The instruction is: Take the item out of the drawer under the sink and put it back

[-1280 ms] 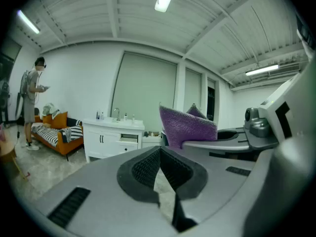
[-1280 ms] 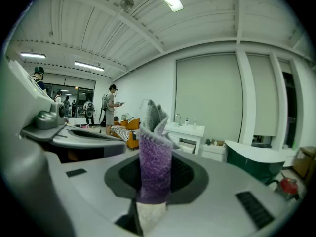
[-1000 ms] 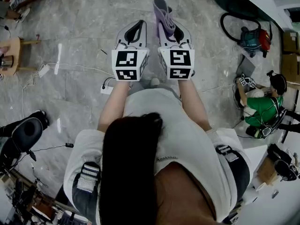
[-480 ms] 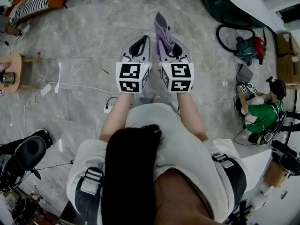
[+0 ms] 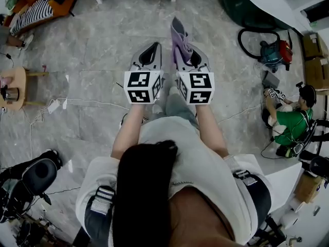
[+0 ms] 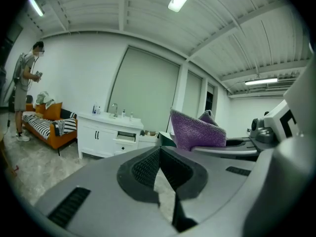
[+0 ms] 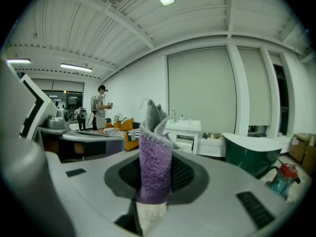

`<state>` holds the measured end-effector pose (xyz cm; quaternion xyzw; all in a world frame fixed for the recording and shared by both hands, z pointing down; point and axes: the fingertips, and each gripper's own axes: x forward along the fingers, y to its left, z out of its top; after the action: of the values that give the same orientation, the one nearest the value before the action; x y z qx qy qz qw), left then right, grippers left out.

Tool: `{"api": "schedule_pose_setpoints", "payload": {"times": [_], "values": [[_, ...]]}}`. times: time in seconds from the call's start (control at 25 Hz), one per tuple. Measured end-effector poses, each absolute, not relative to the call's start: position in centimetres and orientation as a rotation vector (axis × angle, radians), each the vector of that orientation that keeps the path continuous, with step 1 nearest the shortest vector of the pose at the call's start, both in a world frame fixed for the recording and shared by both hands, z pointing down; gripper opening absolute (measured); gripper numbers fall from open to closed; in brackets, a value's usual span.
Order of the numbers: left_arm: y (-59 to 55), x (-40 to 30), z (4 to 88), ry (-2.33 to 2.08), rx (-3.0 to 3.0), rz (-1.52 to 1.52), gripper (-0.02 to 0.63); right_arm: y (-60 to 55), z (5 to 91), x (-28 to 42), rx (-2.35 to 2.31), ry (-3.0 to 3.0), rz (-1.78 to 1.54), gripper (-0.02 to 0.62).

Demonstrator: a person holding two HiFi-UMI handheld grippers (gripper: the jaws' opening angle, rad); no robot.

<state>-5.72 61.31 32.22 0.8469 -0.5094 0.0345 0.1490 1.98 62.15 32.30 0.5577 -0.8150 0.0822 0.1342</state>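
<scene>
Purple fuzzy cloth (image 7: 154, 157), folded into an upright strip, stands pinched between the jaws of the right gripper (image 5: 184, 53). The pads press on it from both sides, and its free end pokes out beyond the tips, above the grey marble floor (image 5: 103, 45). Just beside it, the left gripper (image 6: 159, 151) has its jaws together at the tips with nothing between them. The person holds both tools side by side out in front, pointing toward a white sink cabinet (image 6: 109, 132) well apart across the room. An orange sofa (image 6: 49, 127) stands left of that cabinet.
</scene>
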Motion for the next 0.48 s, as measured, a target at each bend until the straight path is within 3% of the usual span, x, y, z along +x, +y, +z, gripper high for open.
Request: {"api": "schedule_pose_setpoints", "payload": {"times": [0.48], "values": [[55.6,-5.9,32.5,-1.529,2.426,0.083,0.005,55.8,32.8,1.6,1.594,-2.411,0.259,0.106]]}}
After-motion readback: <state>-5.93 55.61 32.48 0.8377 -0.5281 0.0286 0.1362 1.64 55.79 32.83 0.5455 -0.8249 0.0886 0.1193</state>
